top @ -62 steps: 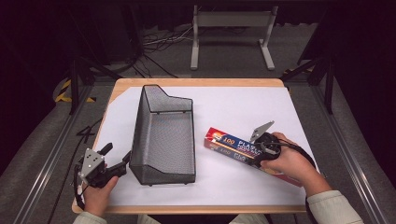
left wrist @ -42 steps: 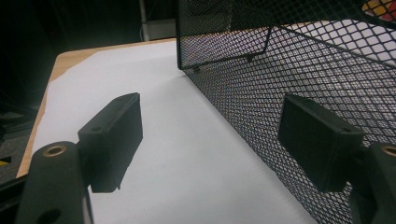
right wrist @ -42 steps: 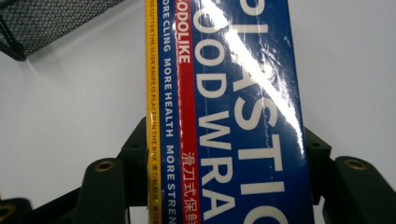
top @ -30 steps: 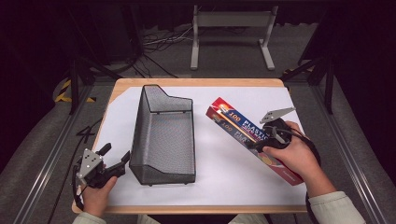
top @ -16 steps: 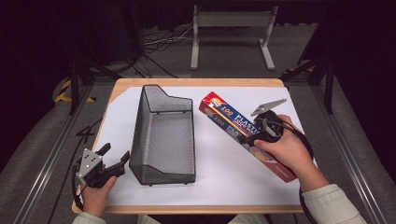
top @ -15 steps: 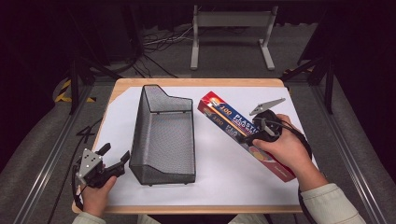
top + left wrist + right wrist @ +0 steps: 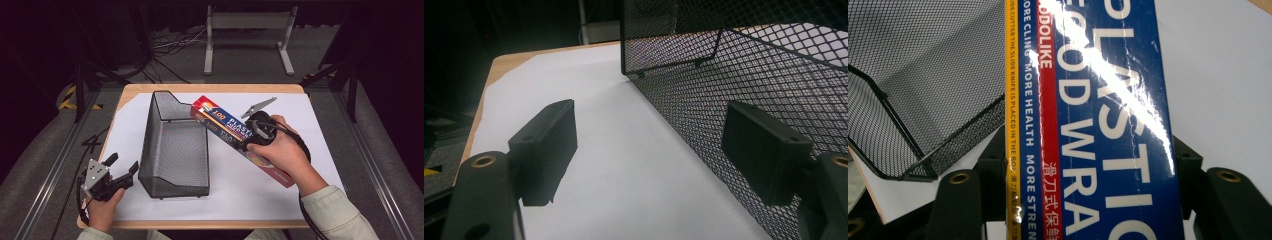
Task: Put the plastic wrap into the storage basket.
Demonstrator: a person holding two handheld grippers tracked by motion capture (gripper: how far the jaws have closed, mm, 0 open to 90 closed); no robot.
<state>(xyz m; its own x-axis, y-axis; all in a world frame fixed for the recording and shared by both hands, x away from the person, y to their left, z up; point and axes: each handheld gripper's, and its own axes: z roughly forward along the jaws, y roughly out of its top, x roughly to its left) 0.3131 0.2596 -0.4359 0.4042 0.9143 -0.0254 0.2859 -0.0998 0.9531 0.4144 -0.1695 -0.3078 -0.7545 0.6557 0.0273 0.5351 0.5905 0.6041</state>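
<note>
Right gripper [image 7: 248, 139] jaws pinching plastic wrap box [image 7: 226, 128] tilting beside mesh basket [image 7: 175, 145] rim, left gripper [image 7: 649, 150] jaws resting spread by its wall

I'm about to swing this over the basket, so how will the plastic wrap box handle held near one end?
The plastic wrap box looks stiff: it stays straight though the right tool grips it partway along. Its glossy faces may slip between the pads. Being long, it could lever downward near the mesh basket.
</note>
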